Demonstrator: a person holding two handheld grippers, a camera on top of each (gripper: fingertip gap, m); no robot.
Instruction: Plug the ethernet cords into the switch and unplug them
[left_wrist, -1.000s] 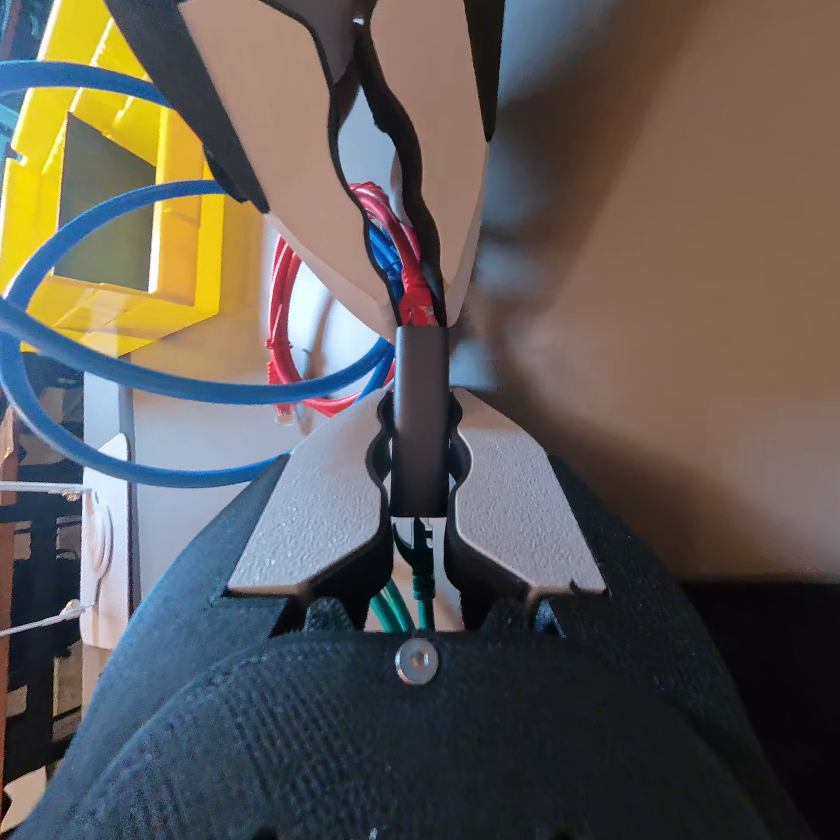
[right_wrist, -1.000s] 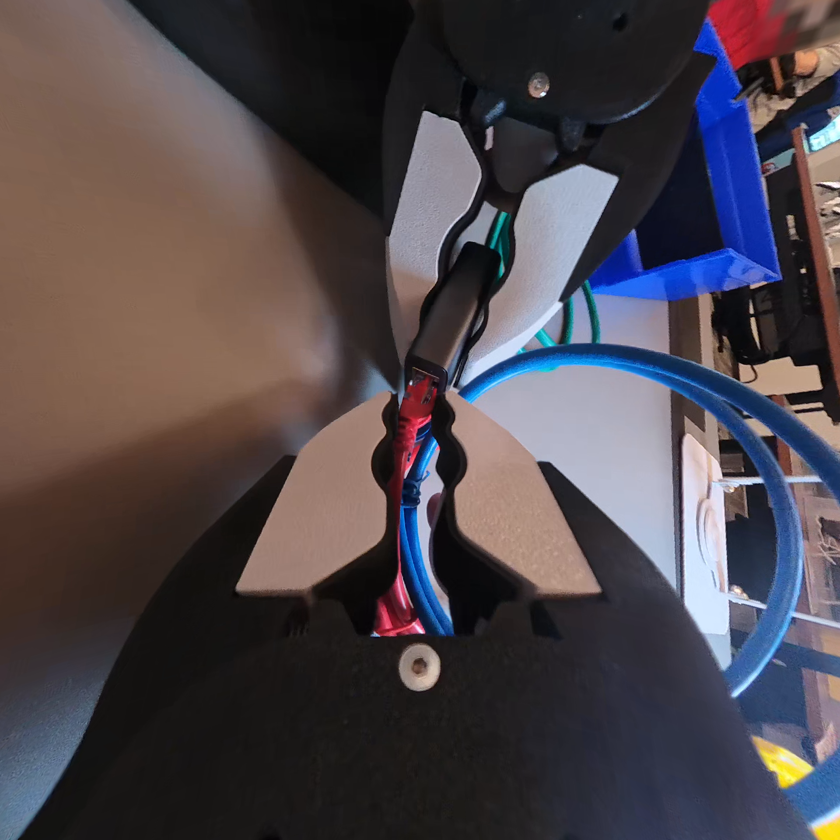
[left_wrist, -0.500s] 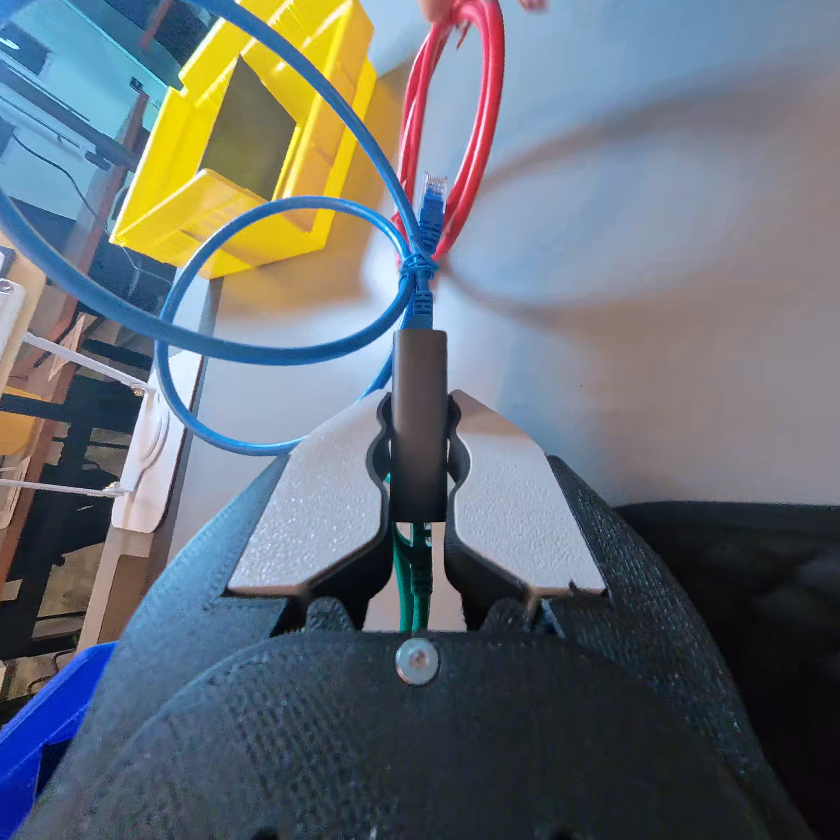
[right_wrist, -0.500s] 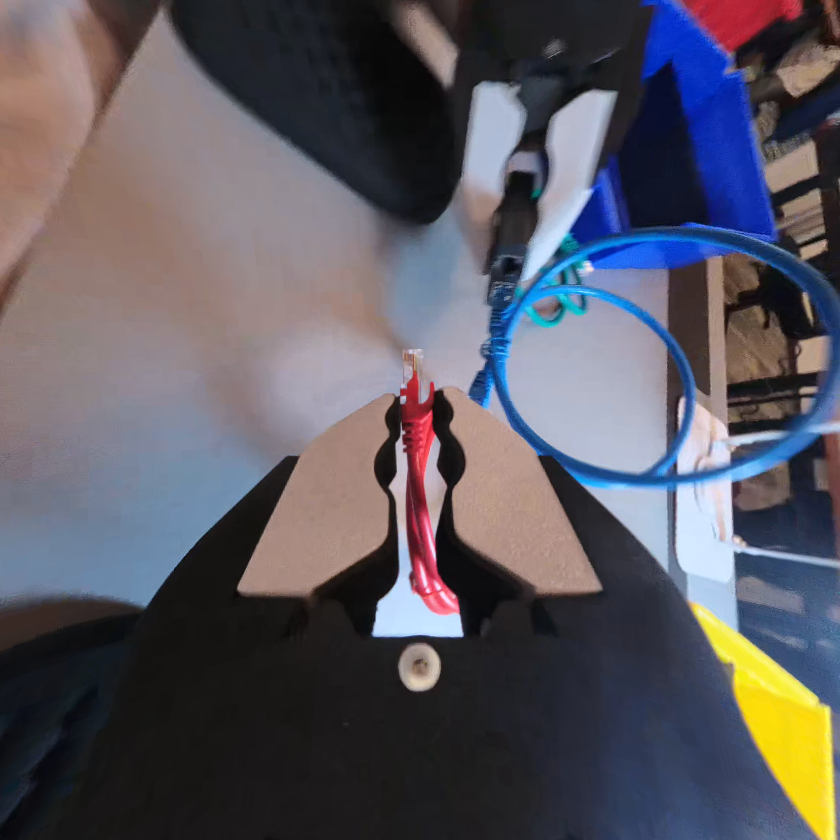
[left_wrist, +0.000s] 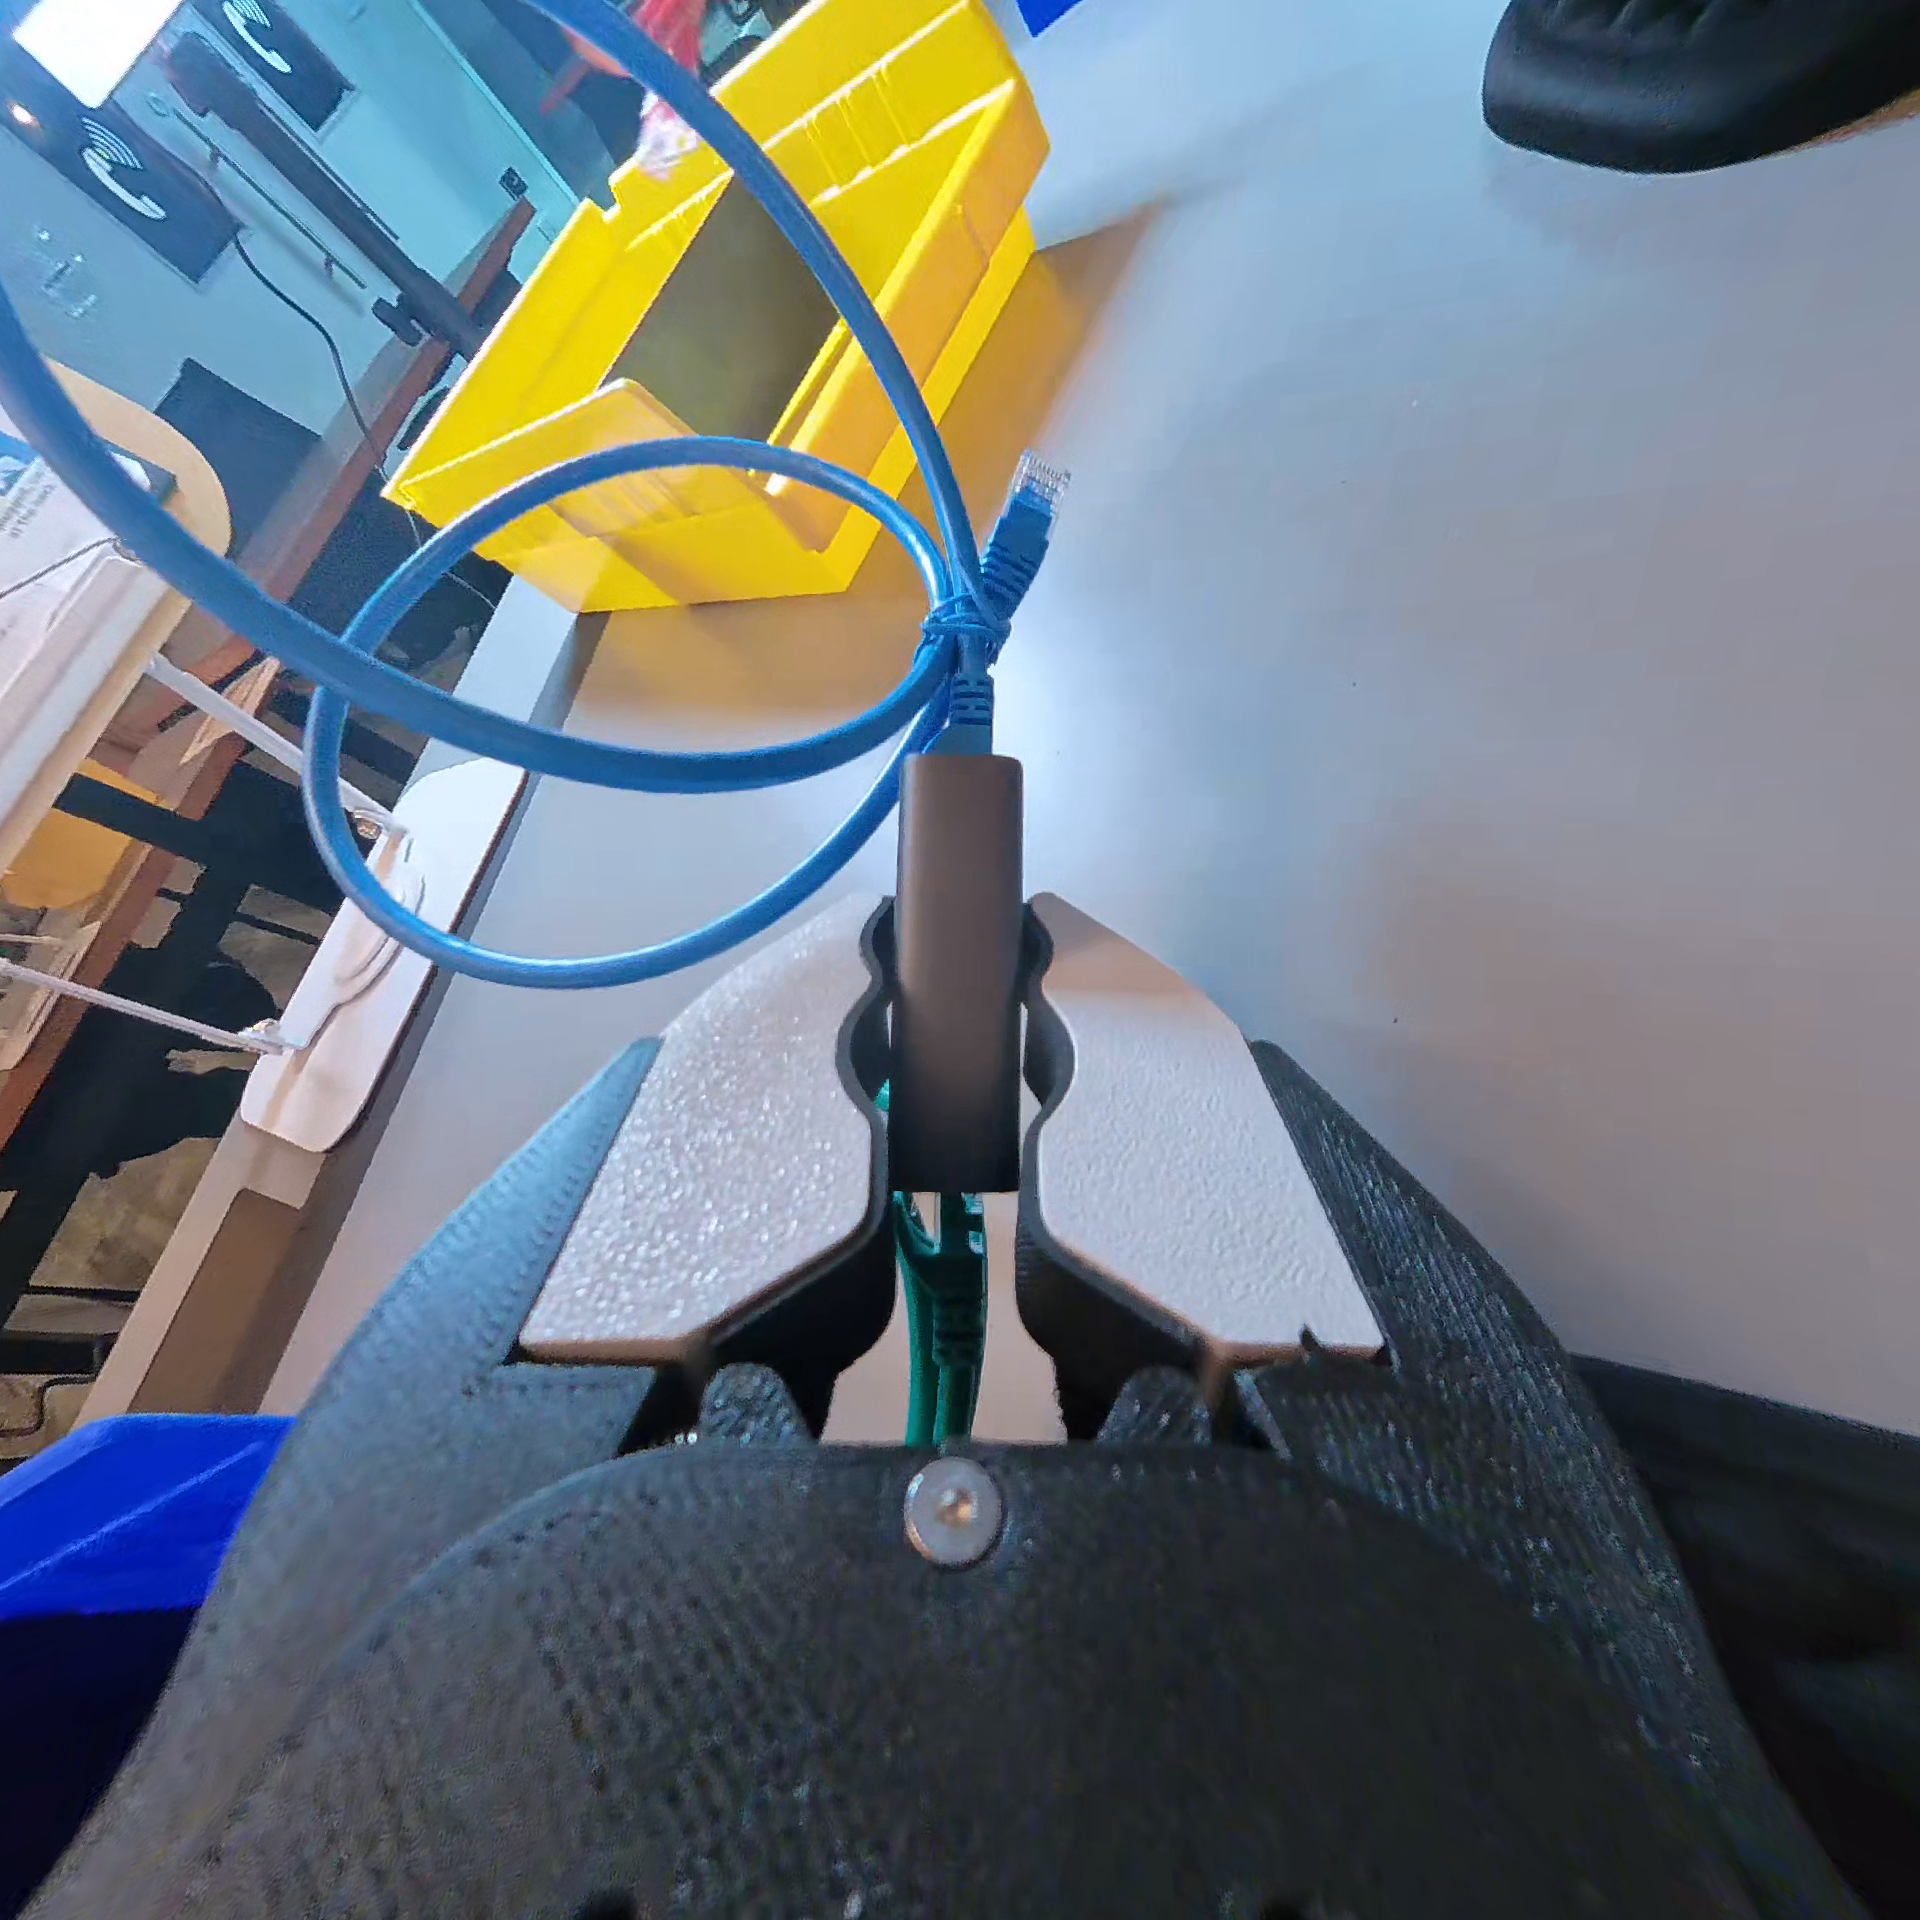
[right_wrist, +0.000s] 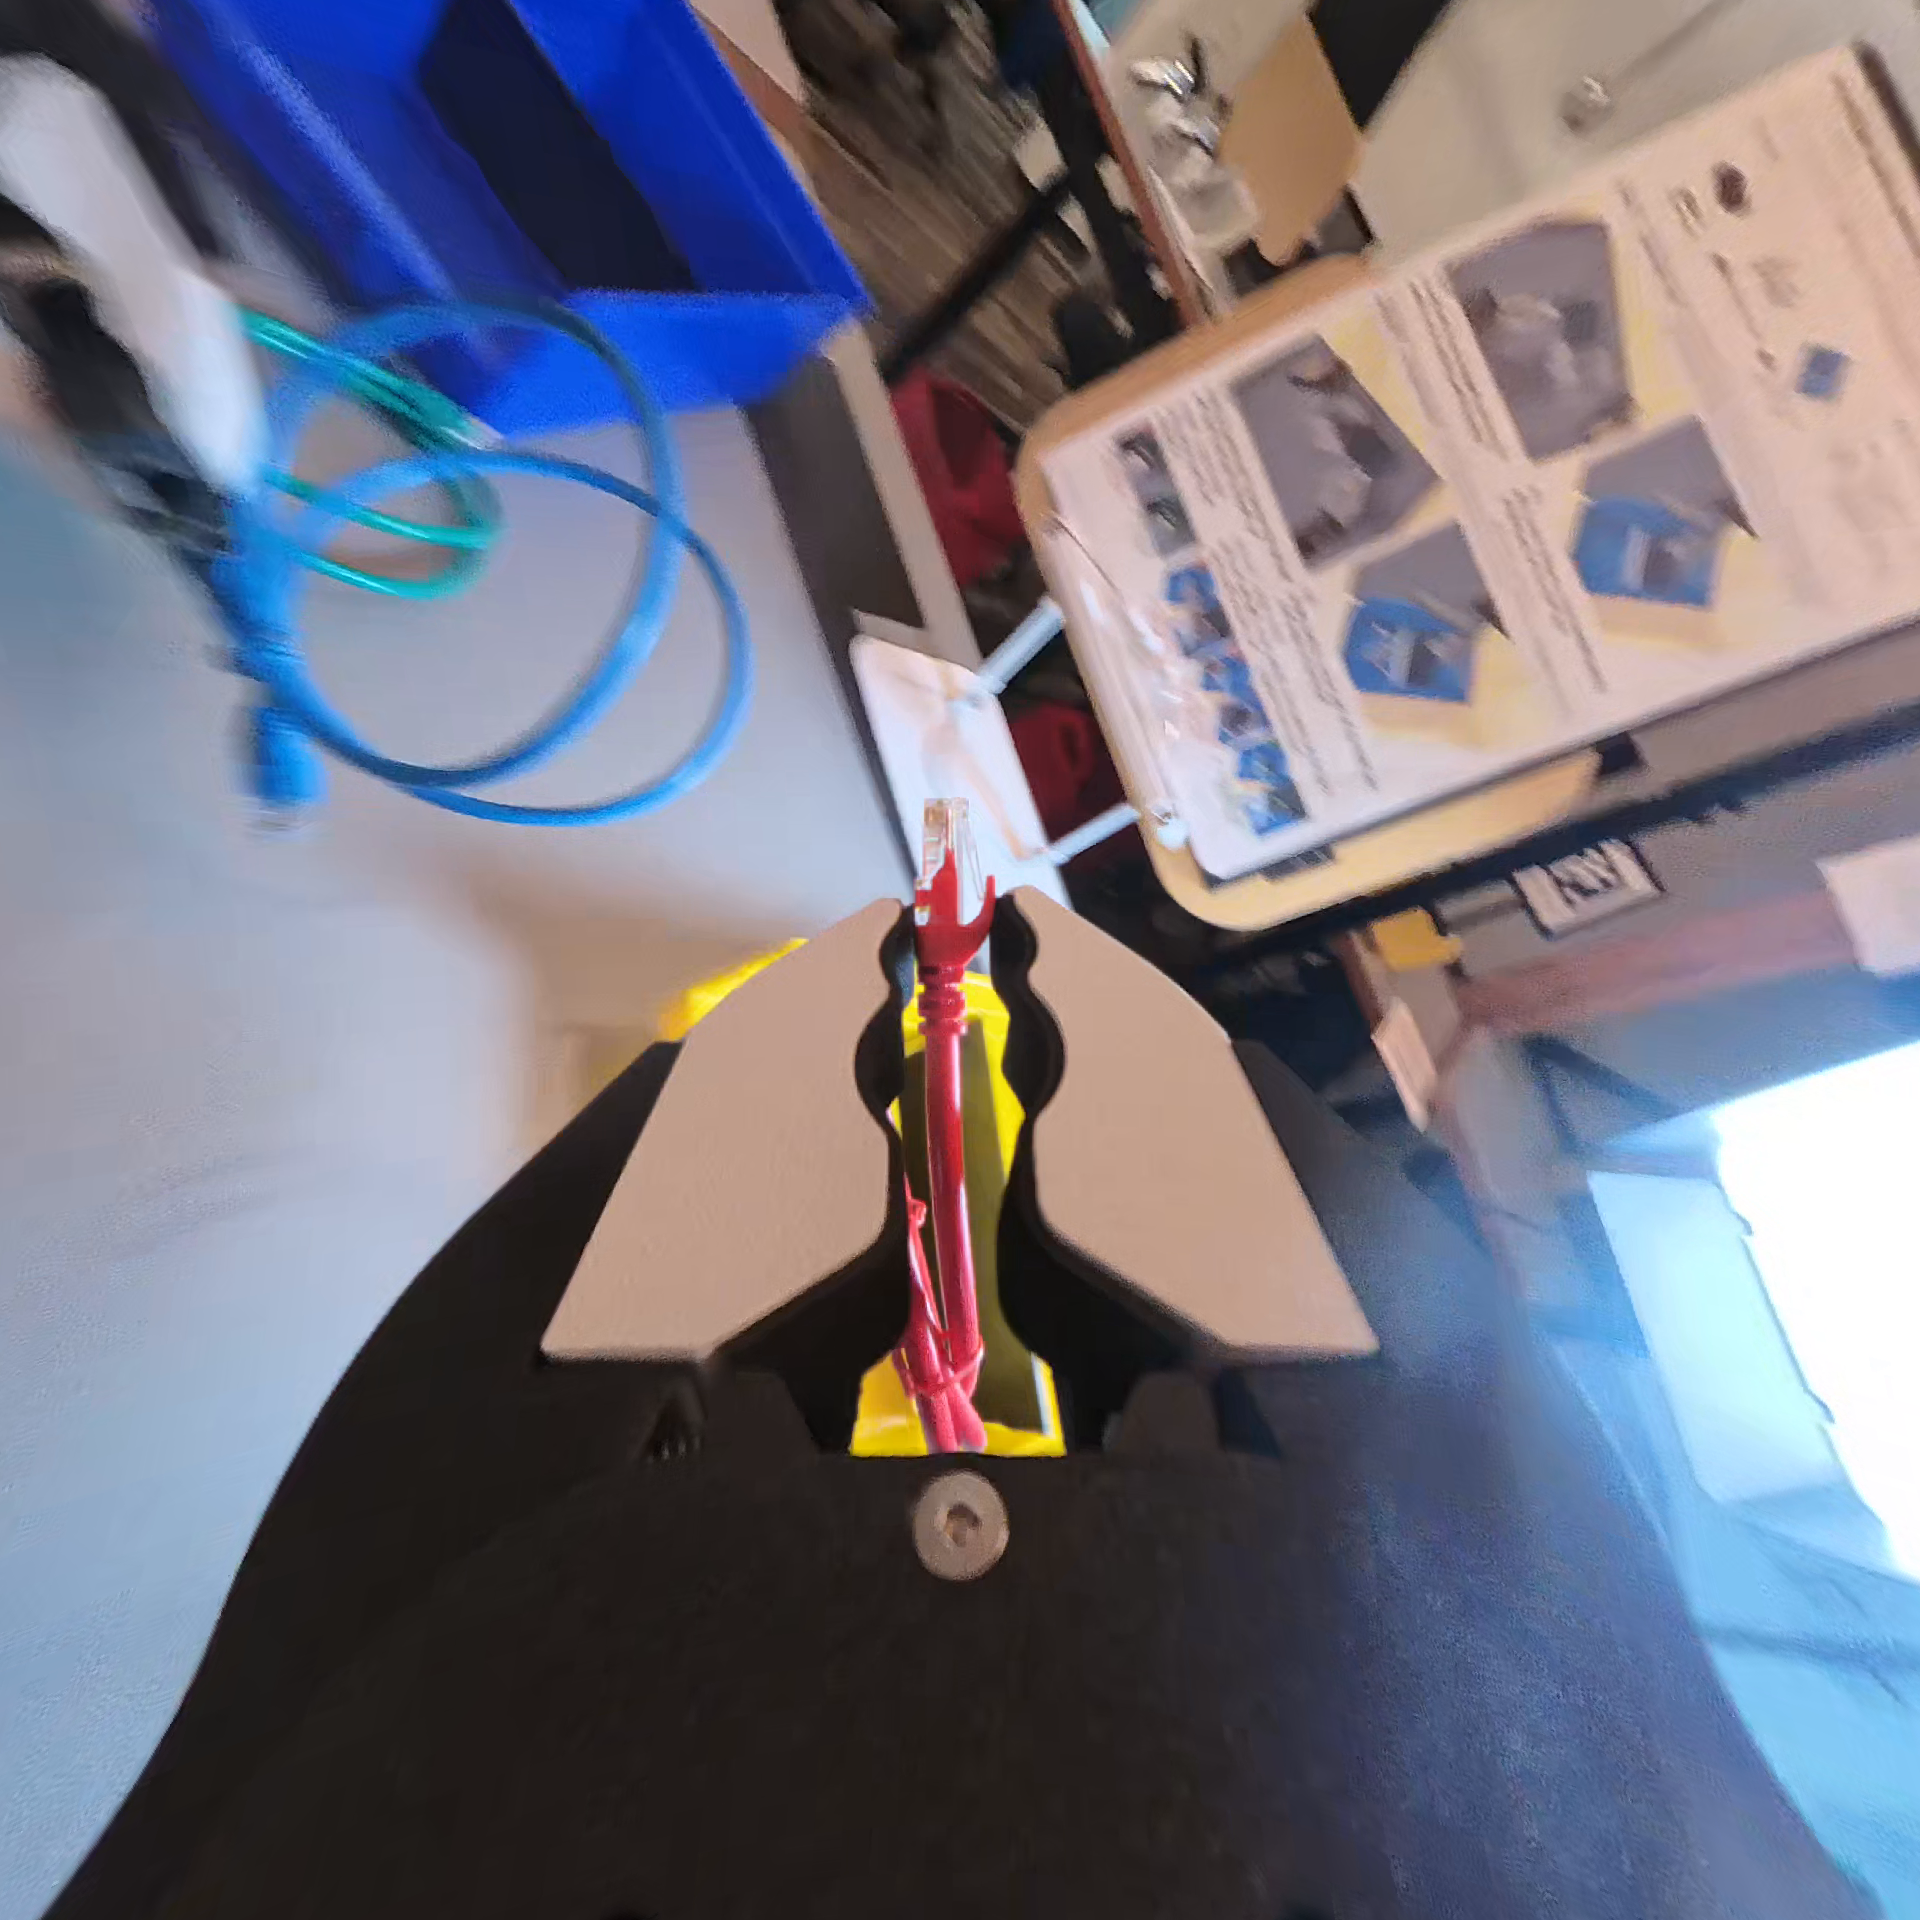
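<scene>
My left gripper (left_wrist: 954, 914) is shut on a small dark switch (left_wrist: 956, 966) held above the white table. A blue ethernet cord (left_wrist: 623, 748) is plugged into the switch's far end and hangs in tied loops, with its free plug (left_wrist: 1023, 520) pointing away. A green cord (left_wrist: 940, 1309) runs from the switch's near end between the jaws. My right gripper (right_wrist: 951, 914) is shut on a red ethernet cord (right_wrist: 951, 1122); its clear plug (right_wrist: 945, 831) sticks out past the fingertips, unplugged. The blue cord (right_wrist: 665, 623) and green cord (right_wrist: 405, 540) show blurred at the upper left of the right wrist view.
A yellow bin (left_wrist: 748, 343) stands at the table's far side and also shows under the right gripper (right_wrist: 956, 1434). A blue bin (right_wrist: 540, 197) sits at the table edge. A printed sheet on a stand (right_wrist: 1455, 499) is beyond the edge. The right gripper's black body (left_wrist: 1704, 73) is at top right. Some 30 cm of space lies between my two pairs of fingers.
The red cord has come out of the switch. My right gripper has carried it away and swung over the yellow bin, so the two grippers are now far apart. The left gripper still holds the switch.
</scene>
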